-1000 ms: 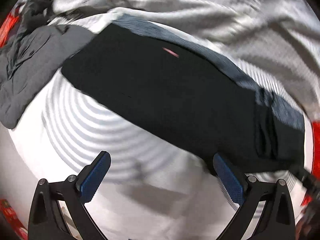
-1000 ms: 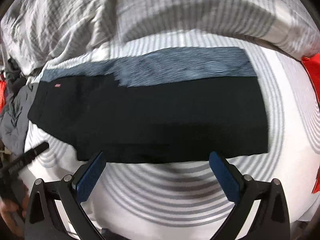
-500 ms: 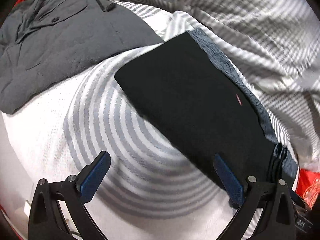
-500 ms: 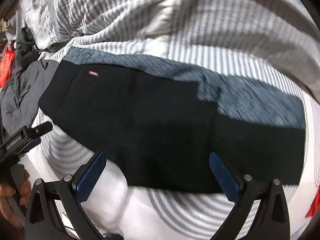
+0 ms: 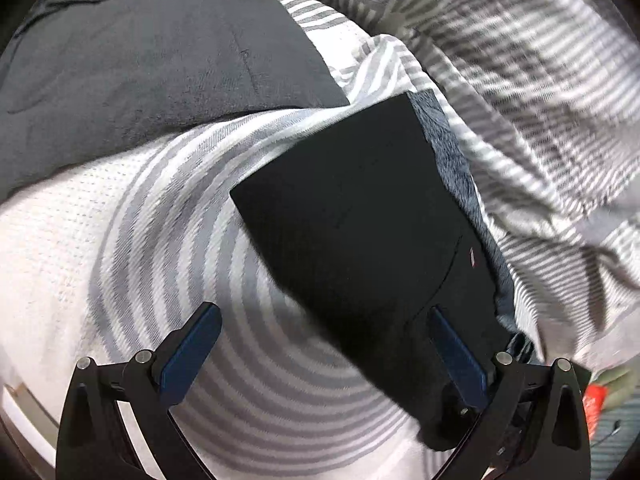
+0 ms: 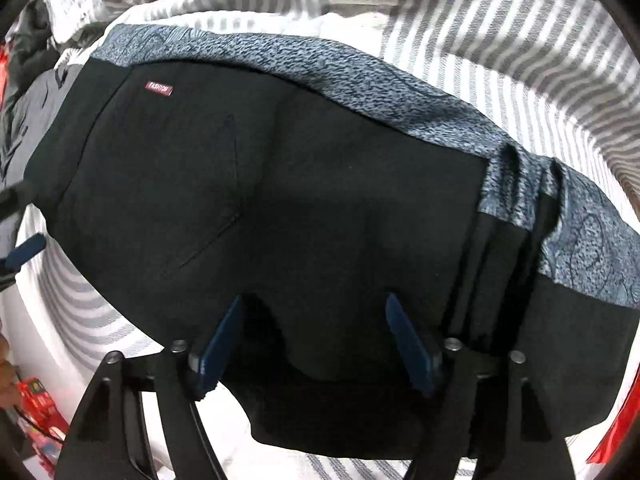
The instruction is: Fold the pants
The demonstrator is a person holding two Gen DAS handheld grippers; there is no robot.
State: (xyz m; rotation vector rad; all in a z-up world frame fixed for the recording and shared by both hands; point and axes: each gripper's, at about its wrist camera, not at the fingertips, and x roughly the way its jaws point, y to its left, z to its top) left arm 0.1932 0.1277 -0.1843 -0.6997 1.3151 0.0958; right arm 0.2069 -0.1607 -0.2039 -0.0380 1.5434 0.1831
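The black pants (image 6: 280, 200) lie flat on the striped bed, with a blue-grey knit lining (image 6: 360, 76) showing along the far edge and a small red label (image 6: 159, 88) near the left end. My right gripper (image 6: 316, 332) is low over the pants' near edge, its jaws partly closed with black cloth between the blue pads. In the left wrist view the pants (image 5: 360, 216) run away to the upper right. My left gripper (image 5: 320, 344) is open, its right finger (image 5: 456, 356) over the pants' near end, its left finger over the sheet.
A grey buttoned garment (image 5: 140, 60) lies on the bed at upper left. A rumpled striped blanket (image 5: 540, 100) lies beyond the pants. The grey-and-white striped sheet (image 5: 120, 260) covers the bed. Red items (image 6: 36, 396) sit at the bed's lower left edge.
Both grippers have moved closer to the pants. The right gripper's jaws have narrowed around the near edge of the cloth. The left gripper has swung toward the pants' end and stays open.
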